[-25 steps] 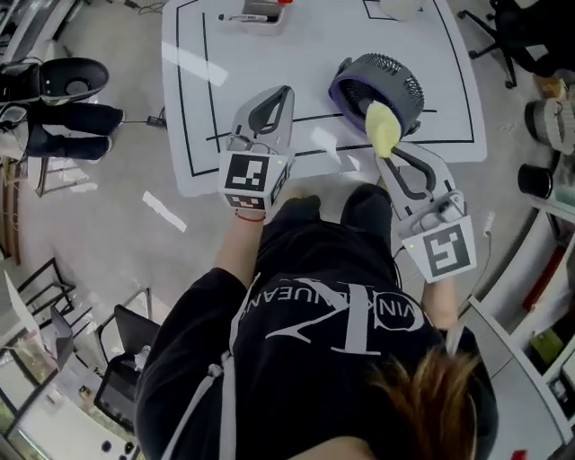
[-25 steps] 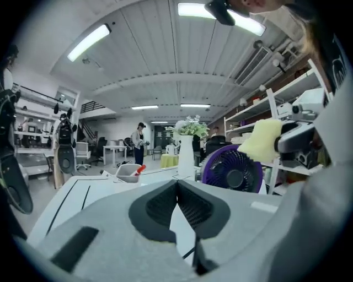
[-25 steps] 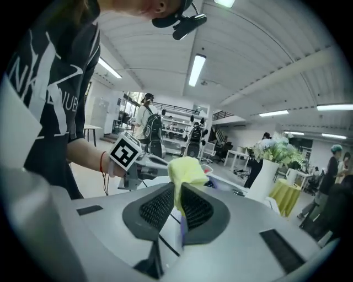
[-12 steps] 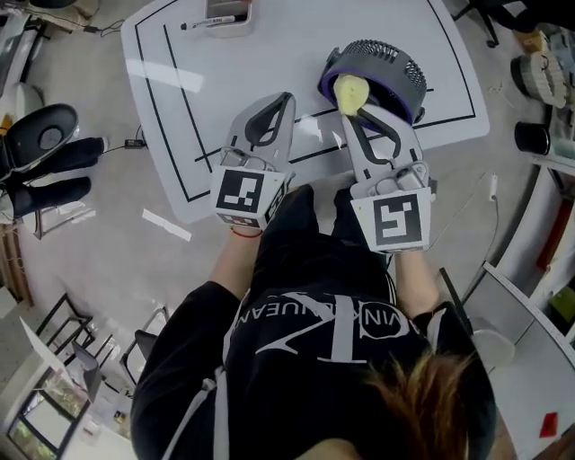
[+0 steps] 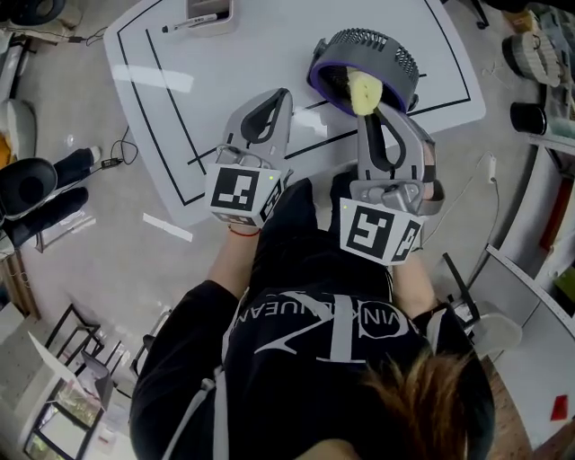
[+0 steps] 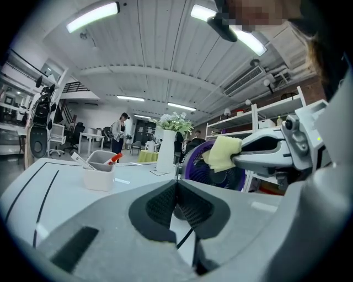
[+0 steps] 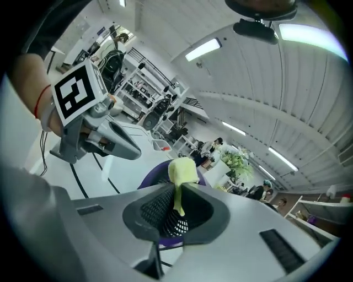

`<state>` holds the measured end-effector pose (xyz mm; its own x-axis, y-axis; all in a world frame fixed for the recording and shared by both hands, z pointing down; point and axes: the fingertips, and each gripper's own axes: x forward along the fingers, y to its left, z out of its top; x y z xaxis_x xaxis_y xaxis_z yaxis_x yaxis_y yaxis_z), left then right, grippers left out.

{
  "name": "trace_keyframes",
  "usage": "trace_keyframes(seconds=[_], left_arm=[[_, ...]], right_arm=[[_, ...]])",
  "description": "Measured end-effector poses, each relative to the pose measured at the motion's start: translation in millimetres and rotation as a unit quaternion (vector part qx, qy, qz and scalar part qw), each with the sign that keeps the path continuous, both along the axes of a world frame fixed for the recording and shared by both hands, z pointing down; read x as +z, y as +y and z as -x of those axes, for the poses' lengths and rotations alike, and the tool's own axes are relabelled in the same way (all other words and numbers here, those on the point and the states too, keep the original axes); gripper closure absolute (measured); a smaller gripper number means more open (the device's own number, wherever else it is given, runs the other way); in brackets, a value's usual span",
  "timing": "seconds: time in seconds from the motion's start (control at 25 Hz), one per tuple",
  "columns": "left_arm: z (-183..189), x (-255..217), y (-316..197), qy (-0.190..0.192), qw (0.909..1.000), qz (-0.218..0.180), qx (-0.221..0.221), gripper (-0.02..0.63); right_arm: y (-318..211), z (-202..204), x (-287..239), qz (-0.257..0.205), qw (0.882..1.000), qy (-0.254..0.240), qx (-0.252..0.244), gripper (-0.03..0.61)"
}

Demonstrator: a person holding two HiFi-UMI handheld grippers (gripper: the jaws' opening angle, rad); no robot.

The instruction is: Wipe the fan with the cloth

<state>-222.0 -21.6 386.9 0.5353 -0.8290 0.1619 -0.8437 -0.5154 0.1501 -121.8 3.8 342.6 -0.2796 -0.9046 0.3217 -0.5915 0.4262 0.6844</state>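
Near the right end of the tabletop's near edge, the fan is found, its dark grille ringed in purple. The yellow cloth is clamped between the jaws of the right gripper. A wad of it stands out past the tips and is set against the fan's near rim; whether it presses there cannot be told. The left gripper is clenched on nothing and is held over the near edge, beside the fan but apart from it. A small tray with pens is seen at the far edge, well apart.

The wiping stroke is judged to be only just started. It would be done well if the wad were laid flat on the rim and drawn round the ring in 1 steady arc, with light pressure so that the fan is not pushed along the tabletop. The fan could be steadied from its other side by the 2nd gripper. The grip should be held firm, since only a narrow strip of cloth is seen between the jaws.
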Motion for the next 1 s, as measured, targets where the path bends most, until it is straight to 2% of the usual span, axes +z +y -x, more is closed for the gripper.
trace_keyframes(seconds=[0.28,0.6,0.72,1.0], left_arm=[[-0.1,-7.5,1.2,-0.001,1.0,-0.004,0.003,0.603],[1.2,-4.2,1.5,0.0,1.0,0.004,0.001,0.603],[1.6,-1.7,4.3,-0.001,1.0,0.007,0.001,0.603],[18.0,1.4,9.9,-0.004,0.9998,0.012,-0.014,0.603]], right_arm=[[8.9,-18.1,12.5,0.018,0.999,0.014,0.038,0.54],[15.2,-25.7,42.7,0.067,0.996,0.016,0.052,0.54],[16.3,-24.0,55.8,0.092,0.994,0.003,0.052,0.54],[12.4,-9.9,81.7,0.144,0.986,-0.067,0.051,0.539]])
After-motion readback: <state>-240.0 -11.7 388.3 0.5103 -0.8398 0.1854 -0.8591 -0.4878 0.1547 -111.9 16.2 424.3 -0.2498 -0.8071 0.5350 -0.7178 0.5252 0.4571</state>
